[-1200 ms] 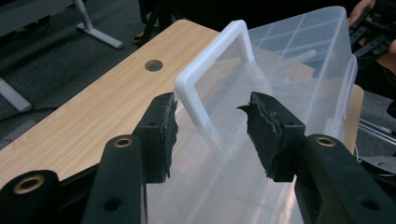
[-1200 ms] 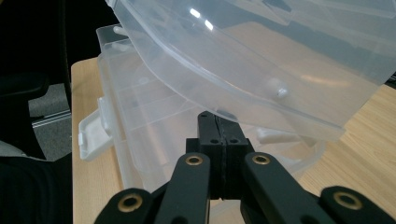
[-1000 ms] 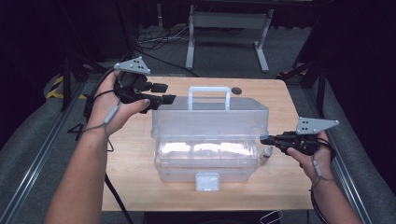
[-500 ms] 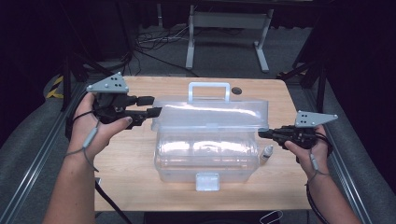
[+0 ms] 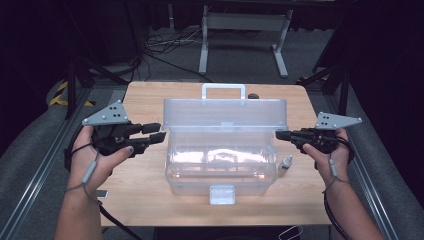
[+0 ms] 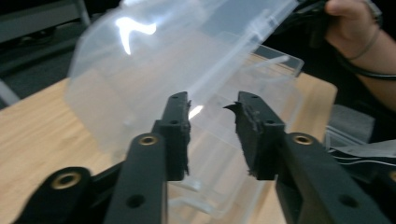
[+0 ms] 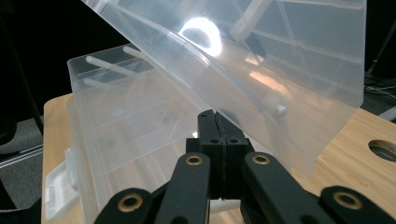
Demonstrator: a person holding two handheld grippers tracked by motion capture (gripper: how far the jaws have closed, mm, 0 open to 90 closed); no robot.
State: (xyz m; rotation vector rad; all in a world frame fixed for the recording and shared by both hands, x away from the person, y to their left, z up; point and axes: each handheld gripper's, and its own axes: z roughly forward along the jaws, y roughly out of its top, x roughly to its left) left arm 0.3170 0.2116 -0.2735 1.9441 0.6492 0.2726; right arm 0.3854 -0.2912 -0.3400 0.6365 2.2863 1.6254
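A clear plastic box (image 5: 220, 165) stands mid-table with its lid (image 5: 225, 115) swung up and the white handle (image 5: 223, 89) at the top. My left gripper (image 5: 159, 133) hovers just left of the box. Its jaws have just been closing, and a gap stays between the pads (image 6: 177, 135) with nothing in it. In the left gripper view the lid (image 6: 154, 56) stands behind them. My right gripper (image 5: 278, 135) is shut, its tips at the lid's right end. In the right gripper view its closed tips (image 7: 215, 121) sit right under the tilted lid (image 7: 261, 60).
A small white dropper bottle (image 5: 285, 165) lies on the wooden table (image 5: 135, 195) by the box's right side. The box's white latch (image 5: 222, 195) faces the near edge. A small dark object (image 5: 254, 96) sits behind the handle. A round hole (image 7: 383, 150) is in the tabletop.
The lid has swung up from lying on the box to standing raised. My left gripper has drawn left and lower, away from the lid's corner, with its jaws narrower. The right gripper has hardly moved.
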